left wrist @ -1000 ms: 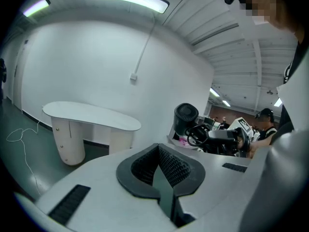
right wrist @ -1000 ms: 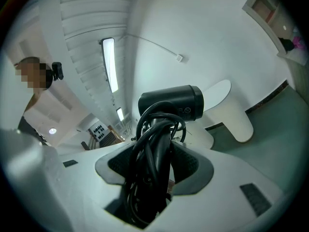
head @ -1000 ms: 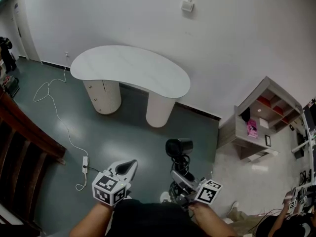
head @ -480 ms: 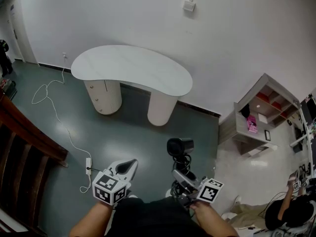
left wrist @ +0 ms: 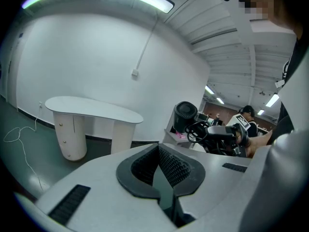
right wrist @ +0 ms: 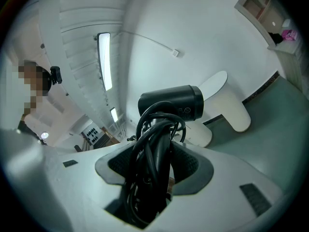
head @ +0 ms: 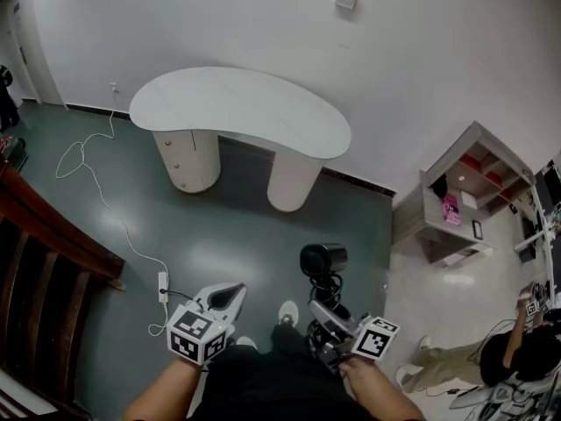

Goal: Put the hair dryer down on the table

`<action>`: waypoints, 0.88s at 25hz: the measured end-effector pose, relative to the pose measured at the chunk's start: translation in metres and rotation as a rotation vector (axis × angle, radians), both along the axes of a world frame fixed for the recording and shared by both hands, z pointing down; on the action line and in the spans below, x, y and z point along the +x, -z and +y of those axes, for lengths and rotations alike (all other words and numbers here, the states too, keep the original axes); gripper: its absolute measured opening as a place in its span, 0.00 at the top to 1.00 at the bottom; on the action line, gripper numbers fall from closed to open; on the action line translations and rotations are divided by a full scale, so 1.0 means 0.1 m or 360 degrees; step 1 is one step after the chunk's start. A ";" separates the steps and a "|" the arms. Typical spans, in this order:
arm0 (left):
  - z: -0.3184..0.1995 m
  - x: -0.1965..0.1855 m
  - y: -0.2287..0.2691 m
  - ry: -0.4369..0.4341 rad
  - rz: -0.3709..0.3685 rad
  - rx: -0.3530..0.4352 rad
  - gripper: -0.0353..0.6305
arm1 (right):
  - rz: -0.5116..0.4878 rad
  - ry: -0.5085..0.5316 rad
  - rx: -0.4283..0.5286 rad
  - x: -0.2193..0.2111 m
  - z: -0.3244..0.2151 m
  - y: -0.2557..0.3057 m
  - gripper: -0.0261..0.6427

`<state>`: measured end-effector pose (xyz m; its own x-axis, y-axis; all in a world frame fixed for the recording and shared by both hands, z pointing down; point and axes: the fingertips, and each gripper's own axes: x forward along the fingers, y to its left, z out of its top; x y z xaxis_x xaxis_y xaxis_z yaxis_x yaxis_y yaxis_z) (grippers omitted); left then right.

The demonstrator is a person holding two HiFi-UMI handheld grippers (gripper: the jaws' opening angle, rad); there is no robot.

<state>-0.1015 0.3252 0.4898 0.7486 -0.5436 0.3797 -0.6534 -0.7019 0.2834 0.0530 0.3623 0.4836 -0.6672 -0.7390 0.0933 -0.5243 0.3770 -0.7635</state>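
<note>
The dark green glossy floor [head: 228, 235] fills most of the head view. Only this view shows the thin white cable [head: 92, 178] lying in loops on it, and the one small white power strip [head: 163, 281]. One white kidney-shaped table [head: 237, 103] with a smooth top stands on two rounded pedestals [head: 294, 181] against the wall, well apart from the person. To the right of it is one pale wooden shelf unit [head: 473, 182]. The black hair dryer [head: 323, 260], a short cylinder on a handle, is in the air in front of the person, not on the table. The right gripper view alone shows its handle and the black cord [right wrist: 152, 144] wound in loops, both clamped between the ribbed black pads of the right gripper [head: 321, 310]. The left gripper [head: 230, 295] holds nothing; its pads meet, as the left gripper view shows.
</note>
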 end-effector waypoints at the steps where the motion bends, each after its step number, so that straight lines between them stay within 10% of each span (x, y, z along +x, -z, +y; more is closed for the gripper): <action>1: -0.02 -0.02 -0.01 0.0002 0.0001 -0.0004 0.93 | -0.0015 -0.0003 -0.0006 -0.02 -0.02 0.00 0.65; 22: -1.33 0.12 0.16 0.0087 -0.0033 0.0057 0.93 | -0.0028 0.0014 0.0055 0.16 -1.56 0.05 0.65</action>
<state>-0.0893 0.1918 0.4737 0.7099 -0.5968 0.3741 -0.6963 -0.6747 0.2449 0.0691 0.2066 0.4784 -0.6751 -0.7356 0.0564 -0.5076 0.4077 -0.7590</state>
